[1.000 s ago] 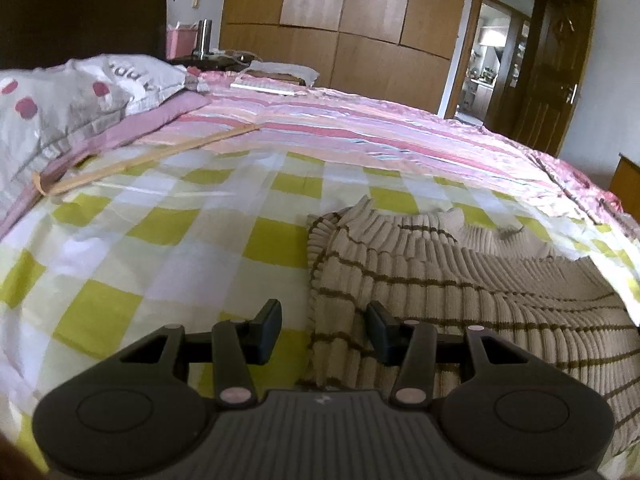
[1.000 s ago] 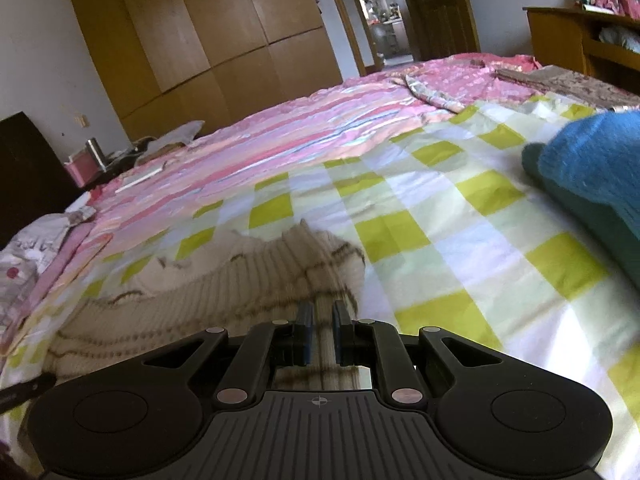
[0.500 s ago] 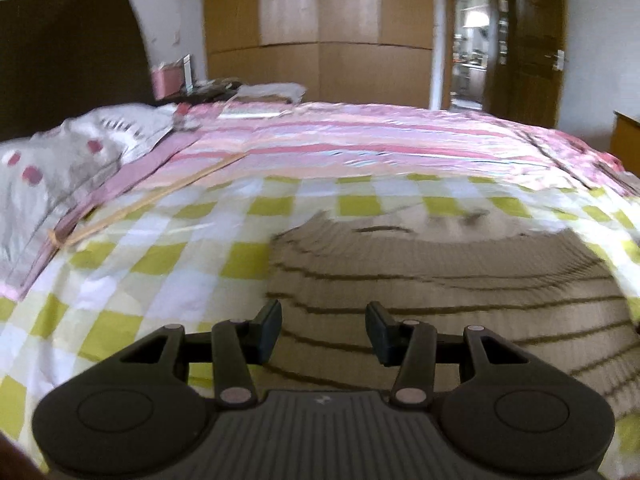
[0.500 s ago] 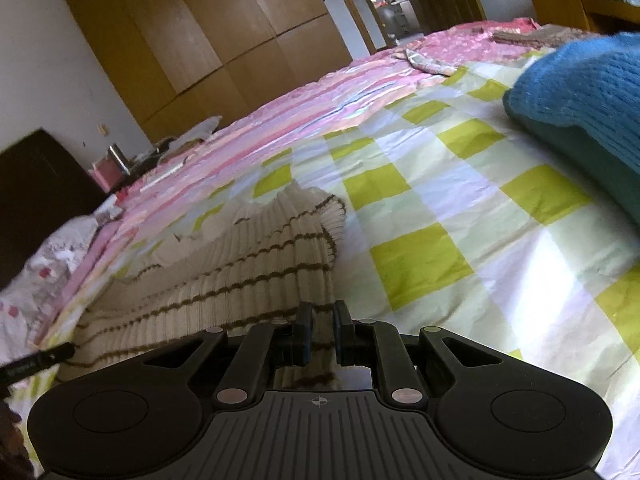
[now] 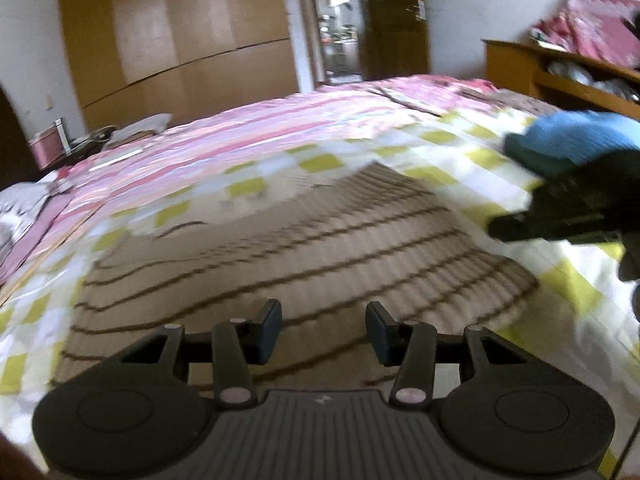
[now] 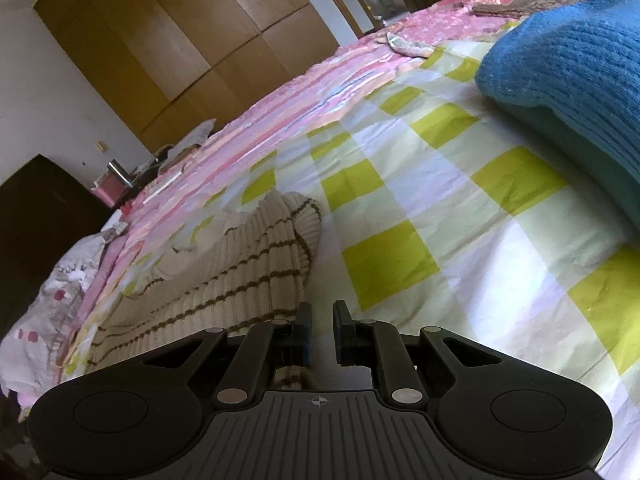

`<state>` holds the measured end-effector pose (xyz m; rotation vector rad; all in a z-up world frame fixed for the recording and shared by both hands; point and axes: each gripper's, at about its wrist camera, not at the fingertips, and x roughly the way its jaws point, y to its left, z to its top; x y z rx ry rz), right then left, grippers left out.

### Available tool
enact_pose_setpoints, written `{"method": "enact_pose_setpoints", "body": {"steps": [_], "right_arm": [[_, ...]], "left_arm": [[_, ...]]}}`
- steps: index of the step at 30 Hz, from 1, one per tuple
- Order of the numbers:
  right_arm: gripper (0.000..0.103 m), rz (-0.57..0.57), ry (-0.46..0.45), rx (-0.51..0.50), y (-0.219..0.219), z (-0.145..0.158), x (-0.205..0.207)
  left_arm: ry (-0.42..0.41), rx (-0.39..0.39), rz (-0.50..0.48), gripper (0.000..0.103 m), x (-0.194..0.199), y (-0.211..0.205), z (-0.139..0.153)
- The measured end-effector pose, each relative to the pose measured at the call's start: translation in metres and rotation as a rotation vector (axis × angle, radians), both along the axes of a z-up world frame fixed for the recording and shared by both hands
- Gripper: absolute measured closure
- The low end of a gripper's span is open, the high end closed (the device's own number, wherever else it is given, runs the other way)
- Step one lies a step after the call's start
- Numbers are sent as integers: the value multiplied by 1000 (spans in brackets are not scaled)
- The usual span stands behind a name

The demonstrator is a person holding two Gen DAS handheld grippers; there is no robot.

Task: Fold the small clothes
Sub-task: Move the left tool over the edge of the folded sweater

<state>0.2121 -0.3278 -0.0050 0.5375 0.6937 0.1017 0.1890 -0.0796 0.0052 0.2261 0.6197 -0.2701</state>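
Left tongs [image 5: 323, 330] hang over the striped sweater [image 5: 288, 252] with the jaws partly apart, and nothing sits between them. Their two dark pads point out over the middle of the knit. This view is blurry.

Right tongs [image 6: 320, 332] have their jaws close together with a thin gap. A bit of the sweater's edge shows low down under the left jaw, behind the pads, but I cannot tell if the pads pinch it. No cloth shows in the gap where the tips are. In the left view the right tongs [image 5: 568, 216] show as a dark shape at the right side, just past the sweater's right edge.

The sweater is cream with thin brown stripes. It lies spread flat on the bed [image 6: 400, 208], on a sheet with yellow-green and white squares. In the right view the sweater [image 6: 240, 268] lies to the left of the right tongs, and its far end is rolled a little.

A blue sweater [image 6: 572, 76] lies on the same sheet to the right, apart from the striped one. A pink striped blanket [image 5: 248, 128] covers the far part of the bed. A pillow [image 6: 52, 304] with pink spots sits at the left end. A brown wooden wardrobe [image 5: 176, 32] stands against the far wall.
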Motion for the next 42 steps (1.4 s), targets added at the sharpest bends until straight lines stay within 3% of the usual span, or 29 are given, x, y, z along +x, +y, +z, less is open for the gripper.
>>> {"method": "enact_pose_setpoints", "body": {"steps": [9,36,42], "right_arm": [[89,25,-2,20,-3,3,1],[88,72,-15,63,-14,12,-4],[83,68,-16,70,-18,14,-5]], "left_arm": [[21,41,-57,51,-2,-32,-1],[41,148,-75,51,5,-64,-4],[38,172,-83,51,4,-68,-4]]}}
